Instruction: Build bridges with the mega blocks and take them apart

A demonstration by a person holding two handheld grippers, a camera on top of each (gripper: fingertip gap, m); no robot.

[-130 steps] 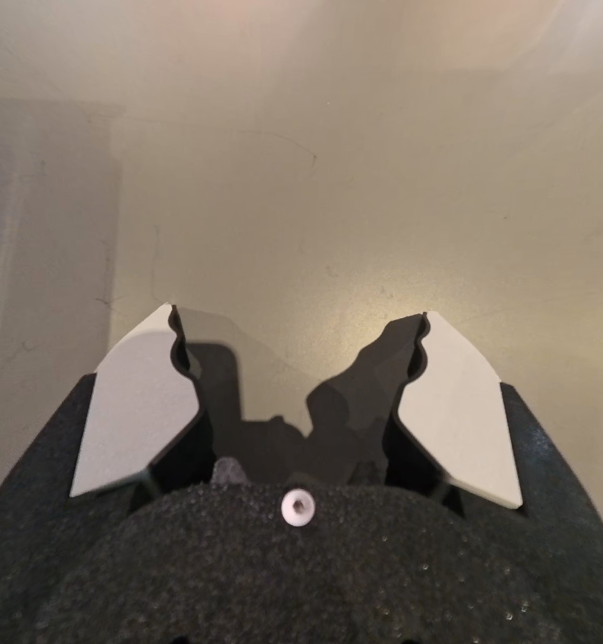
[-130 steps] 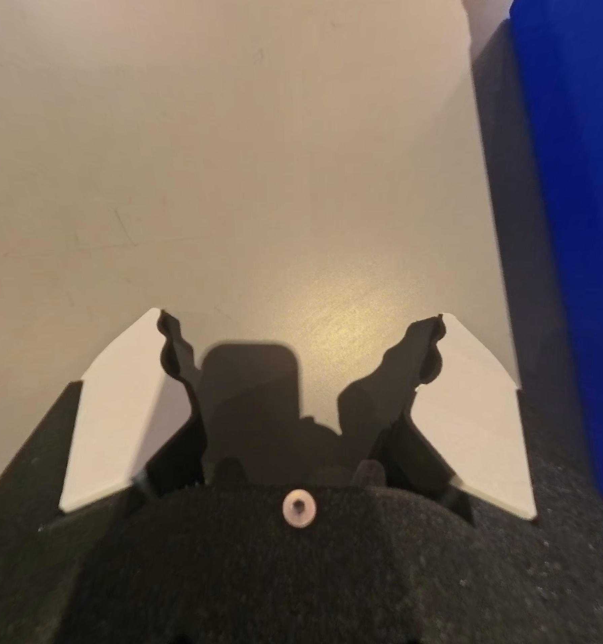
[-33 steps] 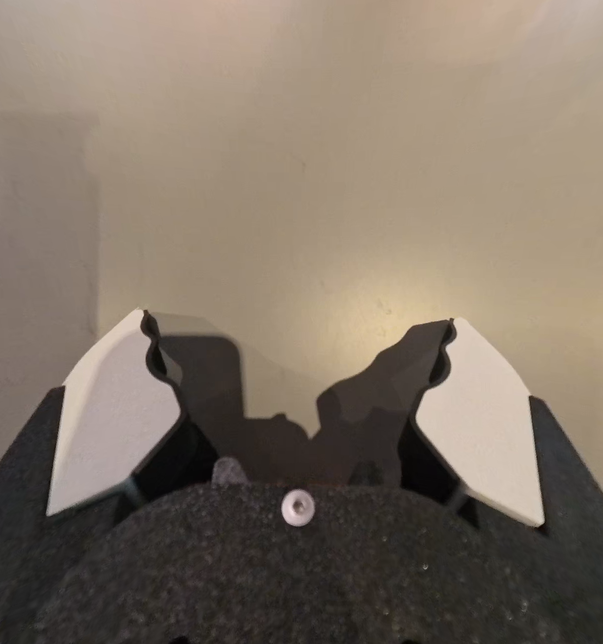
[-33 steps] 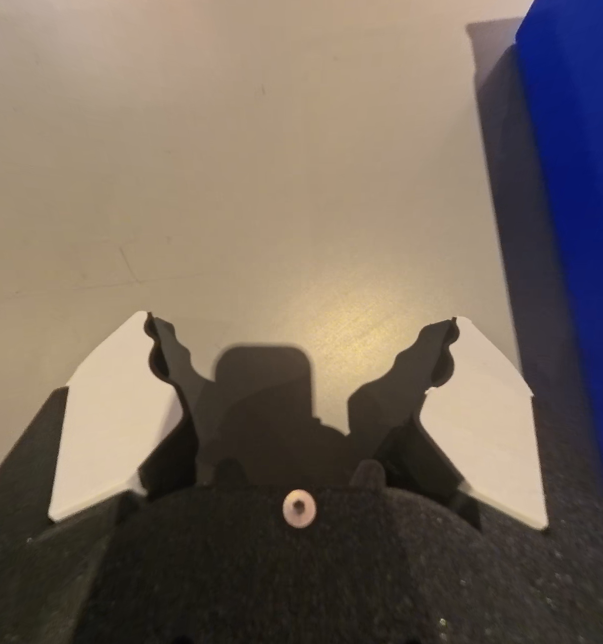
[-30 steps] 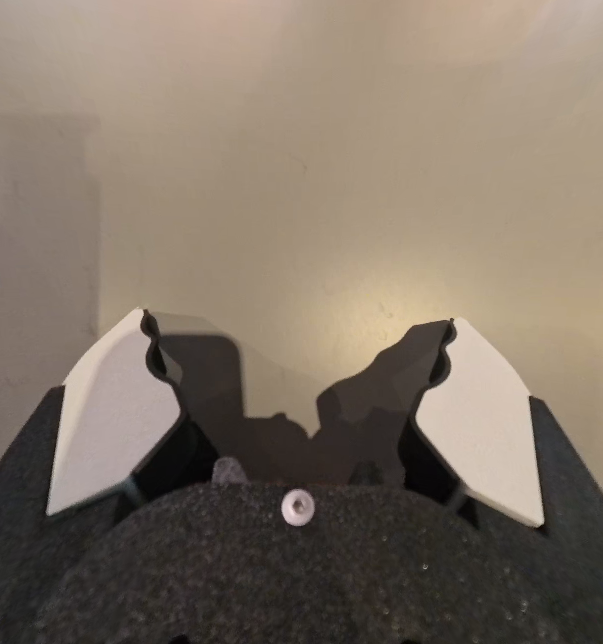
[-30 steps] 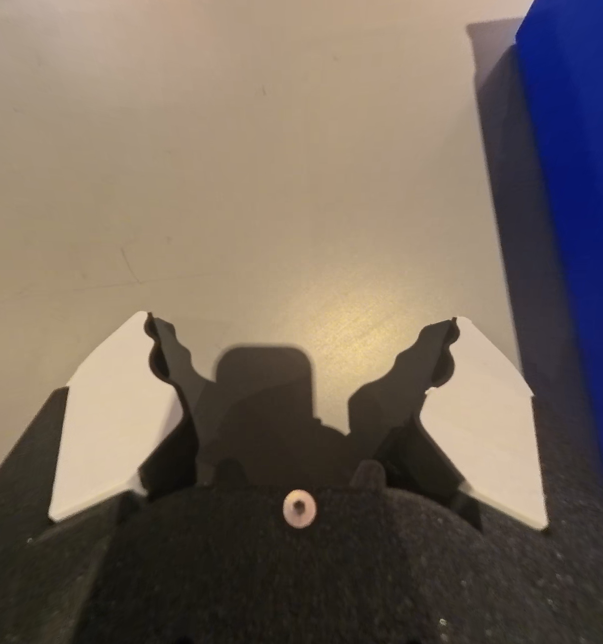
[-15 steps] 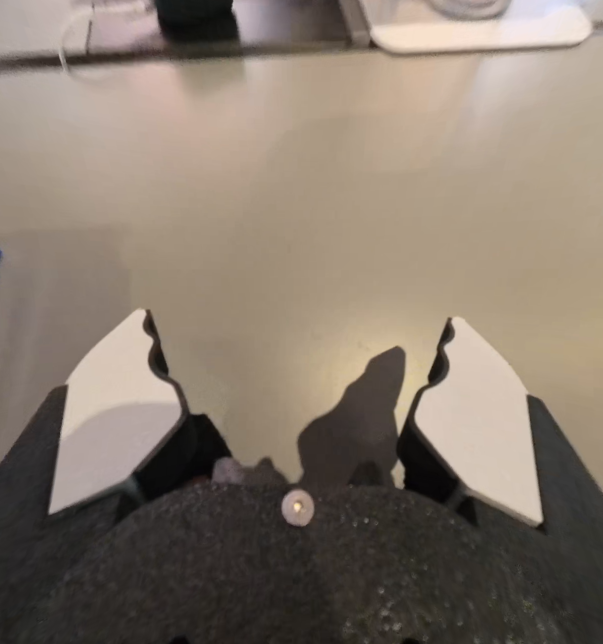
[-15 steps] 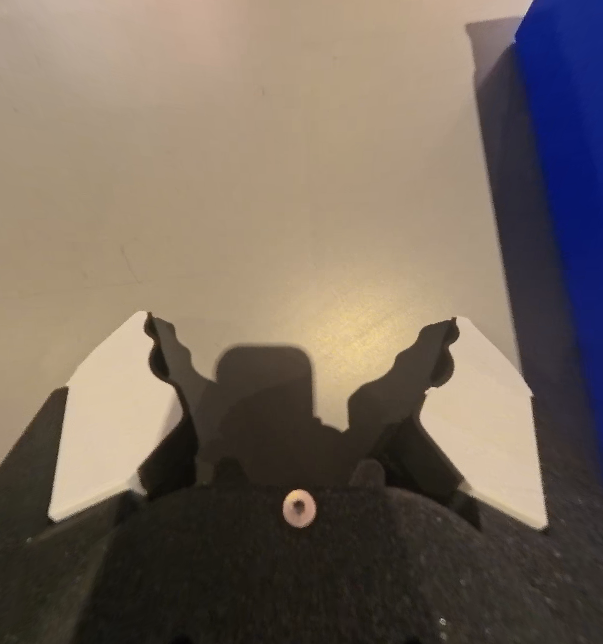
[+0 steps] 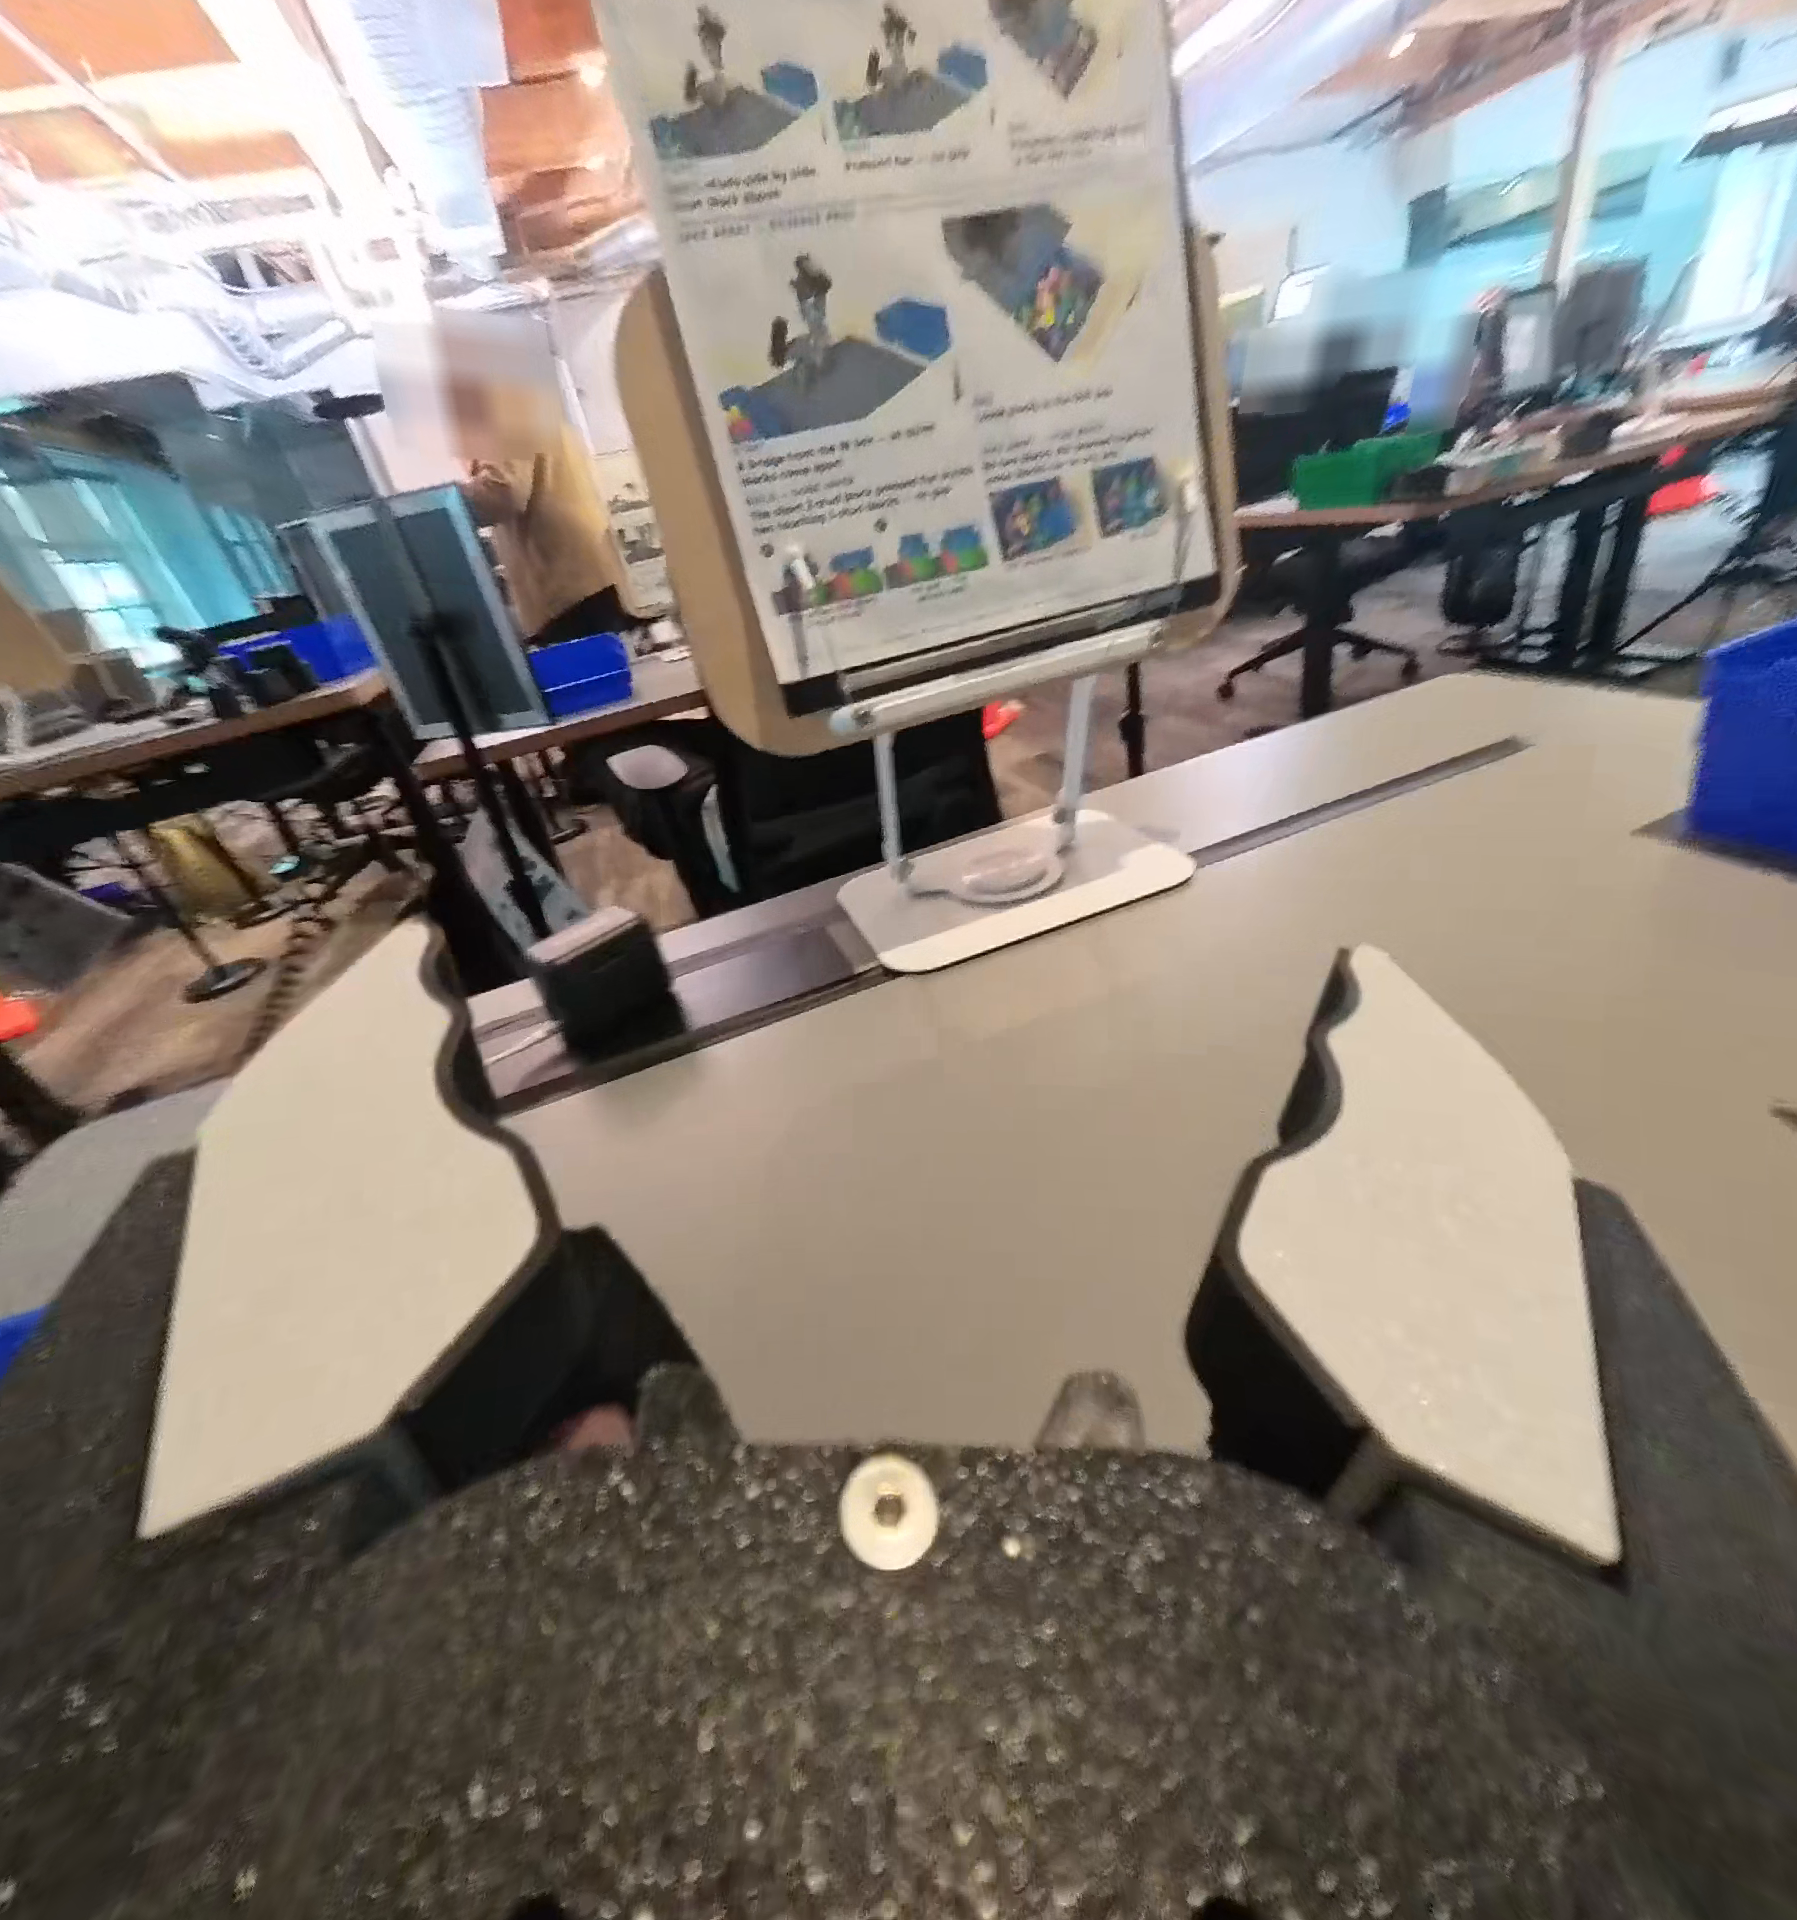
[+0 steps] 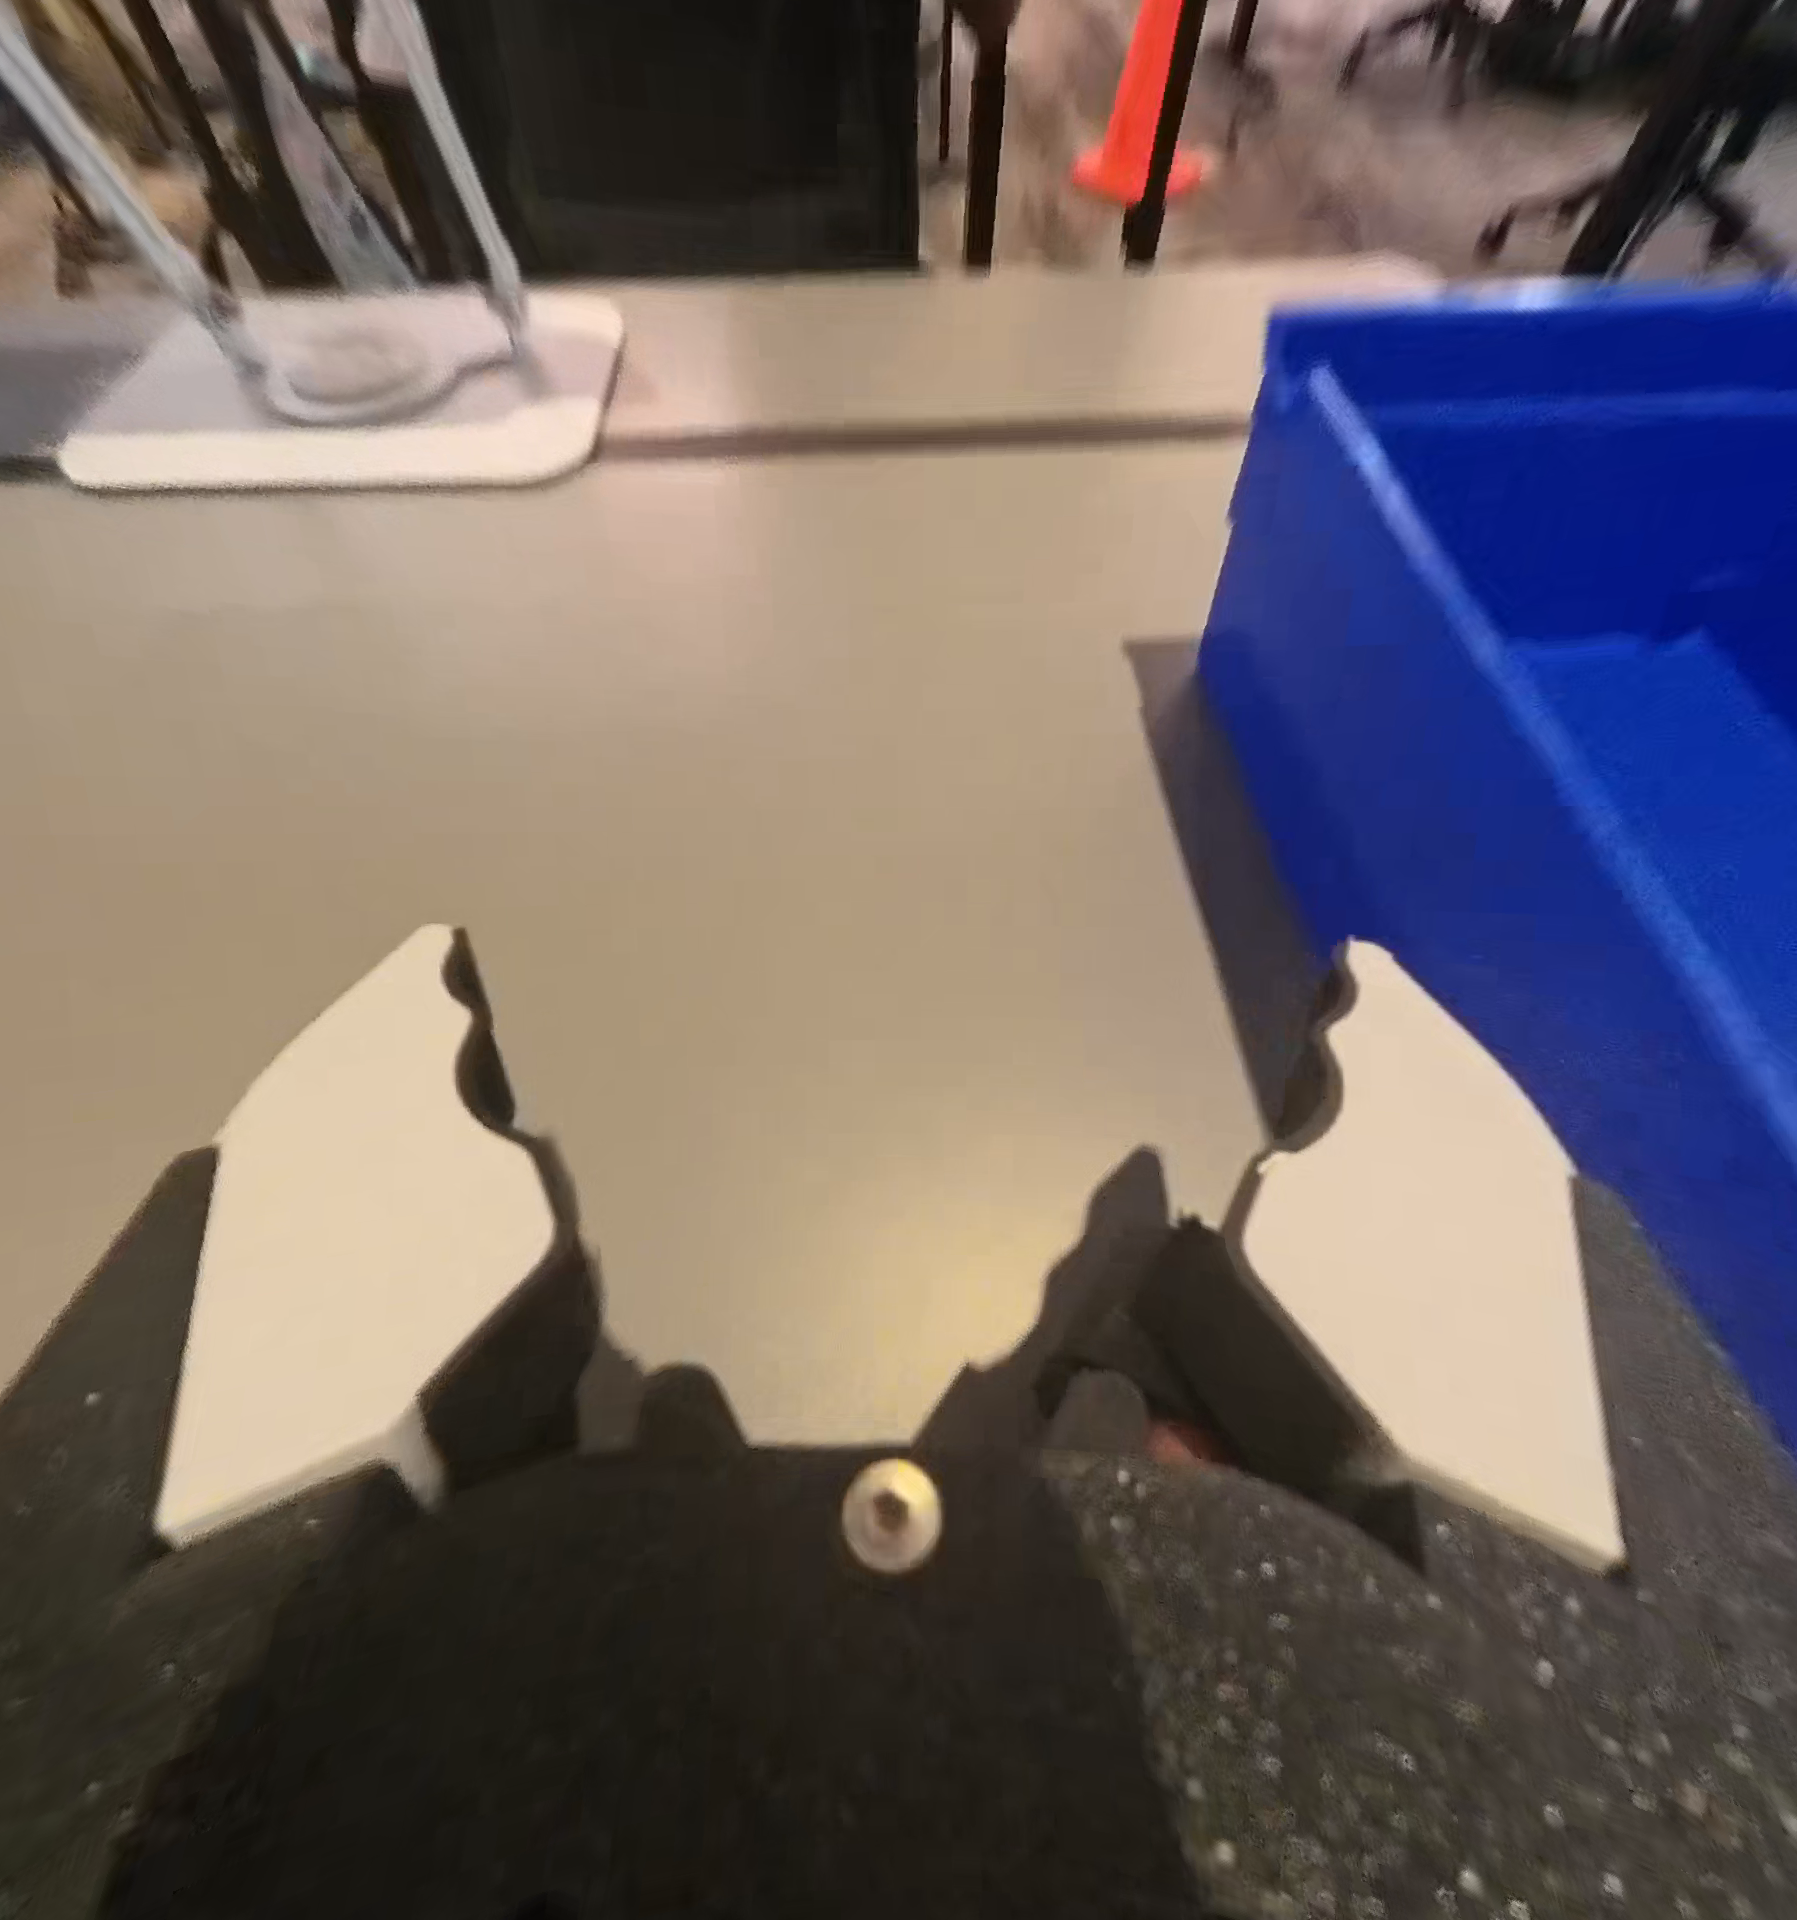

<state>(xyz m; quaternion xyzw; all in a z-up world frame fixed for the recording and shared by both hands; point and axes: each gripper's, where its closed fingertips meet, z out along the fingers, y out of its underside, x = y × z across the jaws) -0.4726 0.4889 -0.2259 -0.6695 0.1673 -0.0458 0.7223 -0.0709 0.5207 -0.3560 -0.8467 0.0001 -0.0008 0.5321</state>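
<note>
1. We hold the left hand-held gripper (image 9: pixel 889 1049) and the right hand-held gripper (image 10: pixel 899 1018) spread apart, both empty.
2. We see no blocks or bridge on the tabletop (image 10: pixel 769 727); whether any sit in the blue bin (image 10: pixel 1559 665) is hidden.
3. We judge that building has not begun.

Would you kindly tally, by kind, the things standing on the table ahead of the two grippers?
Blue bin: 1
Sign stand: 1
Small black box: 1
Mega blocks in view: 0
Total: 3
</note>
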